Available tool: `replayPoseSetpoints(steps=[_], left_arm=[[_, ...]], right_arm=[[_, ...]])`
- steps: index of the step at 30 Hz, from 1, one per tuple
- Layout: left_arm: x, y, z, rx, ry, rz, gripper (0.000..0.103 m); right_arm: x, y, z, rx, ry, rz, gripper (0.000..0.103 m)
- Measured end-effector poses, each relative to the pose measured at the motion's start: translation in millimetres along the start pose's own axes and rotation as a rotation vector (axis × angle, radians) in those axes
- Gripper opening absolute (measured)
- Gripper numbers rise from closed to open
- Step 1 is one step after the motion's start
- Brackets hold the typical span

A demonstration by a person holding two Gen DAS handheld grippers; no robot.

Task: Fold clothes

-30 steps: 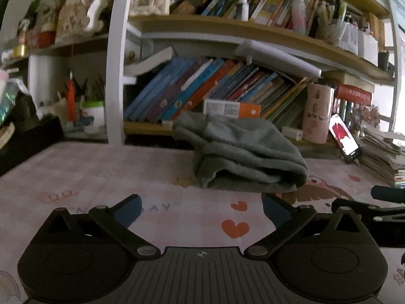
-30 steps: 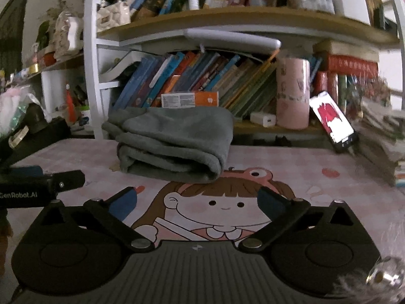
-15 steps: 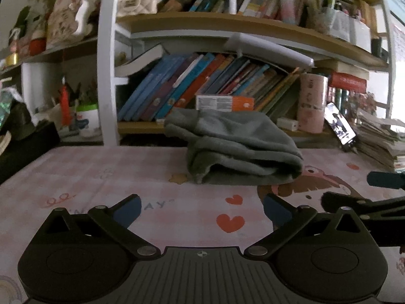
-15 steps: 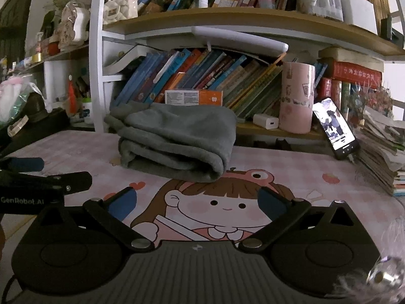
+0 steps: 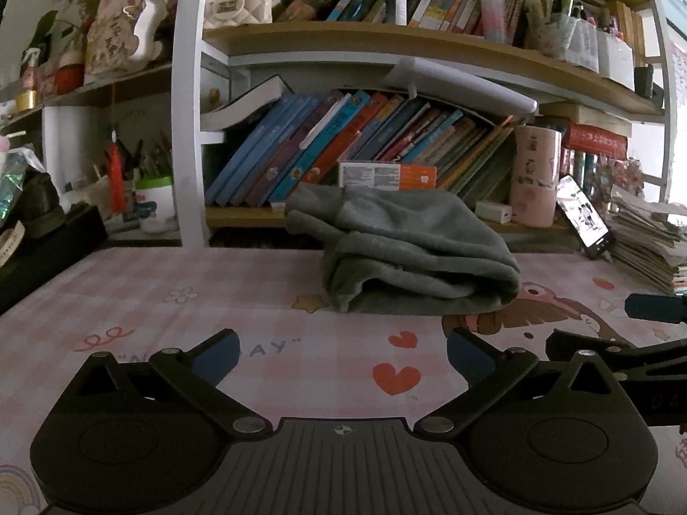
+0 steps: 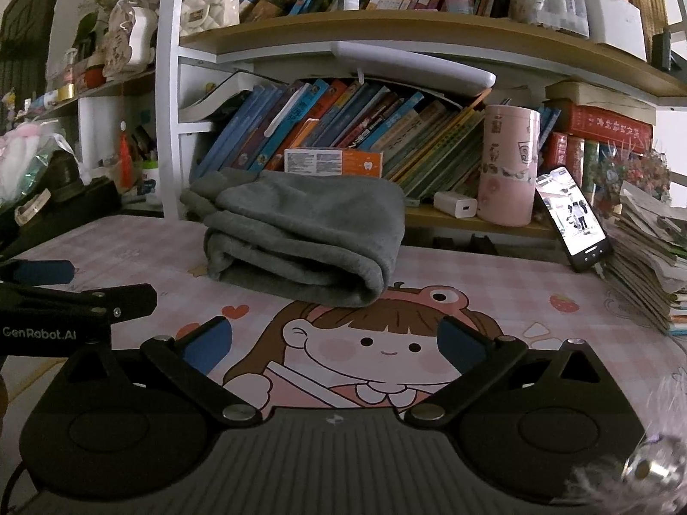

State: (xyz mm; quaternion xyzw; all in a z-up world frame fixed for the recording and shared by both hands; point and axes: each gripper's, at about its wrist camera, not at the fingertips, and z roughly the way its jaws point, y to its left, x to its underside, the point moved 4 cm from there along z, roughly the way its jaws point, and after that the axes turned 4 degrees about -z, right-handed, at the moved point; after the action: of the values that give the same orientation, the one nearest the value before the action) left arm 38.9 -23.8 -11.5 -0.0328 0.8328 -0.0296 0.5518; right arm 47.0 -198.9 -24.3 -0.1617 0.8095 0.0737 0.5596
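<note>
A grey garment [image 5: 408, 249] lies folded in a thick bundle on the pink cartoon table mat [image 5: 171, 300], close to the bookshelf. It also shows in the right wrist view [image 6: 305, 236]. My left gripper [image 5: 341, 354] is open and empty, well short of the bundle. My right gripper [image 6: 335, 343] is open and empty, over the cartoon girl print, also short of the bundle. The right gripper's fingers [image 5: 652, 307] show at the right edge of the left wrist view, and the left gripper's fingers [image 6: 43, 272] at the left edge of the right wrist view.
A bookshelf [image 5: 386, 141] stands just behind the garment. A pink cylinder [image 6: 509, 167], a white charger [image 6: 455, 205] and a propped phone [image 6: 571, 219] sit at the right. A stack of papers [image 6: 648, 249] lies far right. Dark items [image 5: 38, 231] crowd the left edge.
Both grippers have drawn back slightly and levelled; the folded garment now looks a little farther off. The garment has not moved. Both grippers stay open.
</note>
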Motion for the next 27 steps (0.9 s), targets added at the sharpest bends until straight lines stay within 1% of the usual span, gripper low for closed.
replayPoseSetpoints(steps=[27], left_arm=[[-0.8,-0.7,-0.4,0.019,-0.003,0.008,0.103]], right_arm=[[0.1,1.7,1.5,-0.007,0.009,-0.007,0.103]])
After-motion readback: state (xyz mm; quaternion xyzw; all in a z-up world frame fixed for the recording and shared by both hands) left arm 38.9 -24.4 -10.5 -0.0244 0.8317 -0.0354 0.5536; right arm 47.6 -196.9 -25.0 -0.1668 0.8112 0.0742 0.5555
